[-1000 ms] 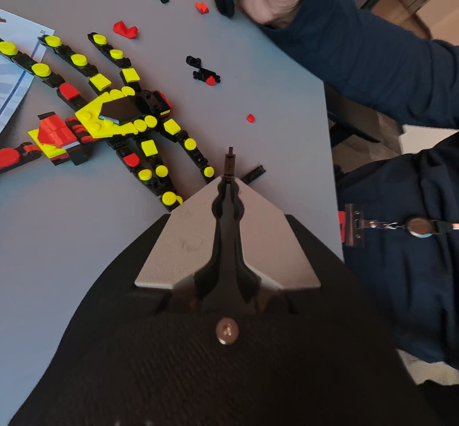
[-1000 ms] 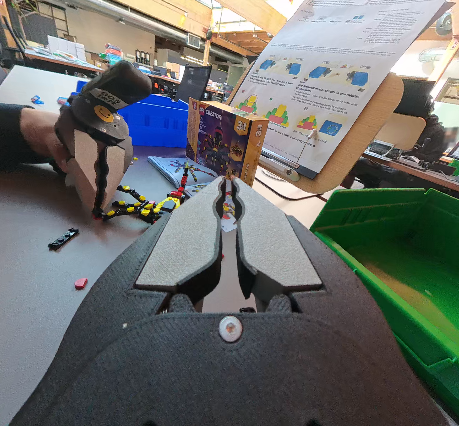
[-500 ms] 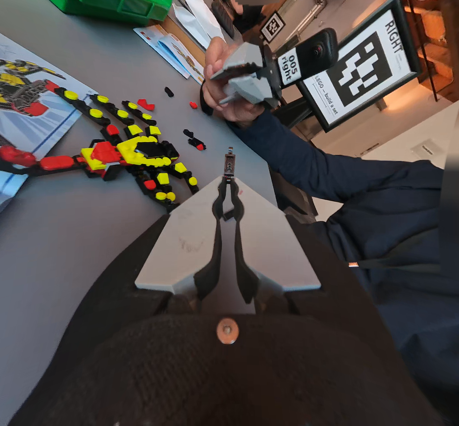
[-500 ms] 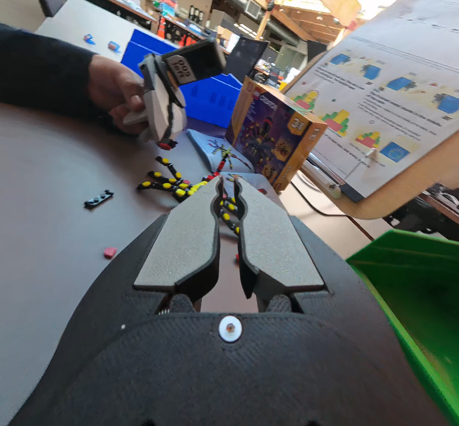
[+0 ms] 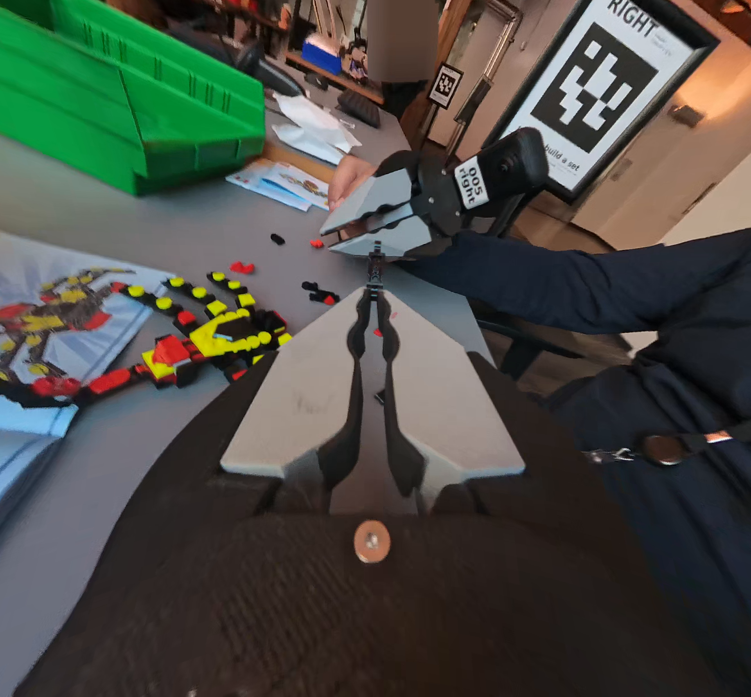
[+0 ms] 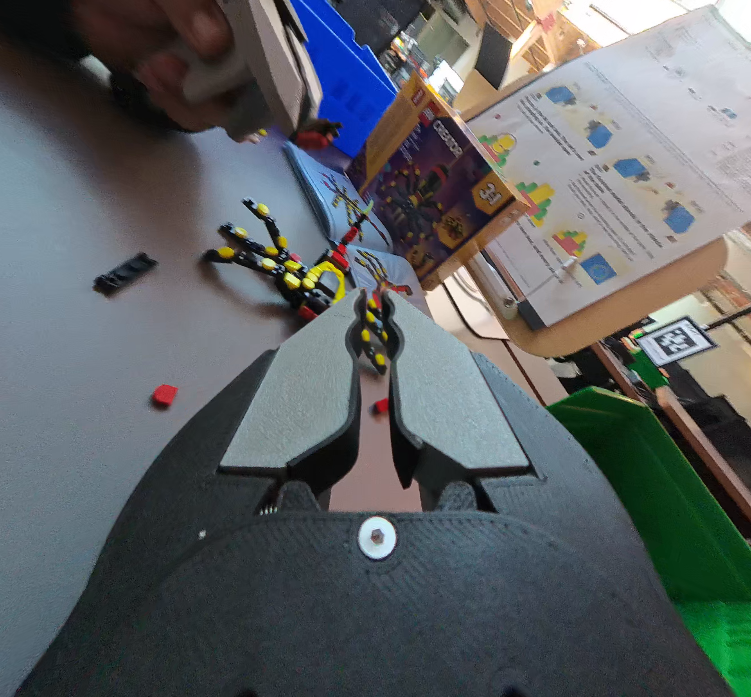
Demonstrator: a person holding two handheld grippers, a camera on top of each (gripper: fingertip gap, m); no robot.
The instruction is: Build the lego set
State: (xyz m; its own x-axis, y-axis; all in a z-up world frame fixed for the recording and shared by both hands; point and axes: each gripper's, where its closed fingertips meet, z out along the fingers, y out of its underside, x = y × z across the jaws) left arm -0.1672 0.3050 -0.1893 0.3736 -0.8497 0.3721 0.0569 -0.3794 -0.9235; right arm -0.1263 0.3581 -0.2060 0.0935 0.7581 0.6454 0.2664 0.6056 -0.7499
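My left gripper (image 5: 374, 291) is shut on a small black and red lego piece (image 5: 376, 269) that sticks out past its tips, held above the grey table (image 5: 162, 230). My right gripper (image 5: 330, 238) hangs just beyond that piece, its jaws a narrow gap apart and empty. In the right wrist view my right gripper (image 6: 372, 294) points at the yellow, black and red spider model (image 6: 292, 271). The left gripper (image 6: 300, 120) is blurred at the top there. The model (image 5: 227, 336) lies left of my left gripper.
Loose pieces lie on the table: a black plate (image 6: 124, 273), a red tile (image 6: 164, 395), a red piece (image 5: 242, 267) and a black-red bit (image 5: 321, 296). The booklet (image 5: 61, 332), green bin (image 5: 122, 108), set box (image 6: 430, 197), blue bin (image 6: 345, 75) and sheet board (image 6: 630, 173) ring the work area. My hands' fingertips stand some 8 centimeters from each other. The black-red bit (image 5: 321, 296) is about 8 centimeters from my right fingertips.
My left gripper has lifted off the table with the small piece and tilted up. My right gripper has dropped lower and tilted, and the two grippers have come close together.
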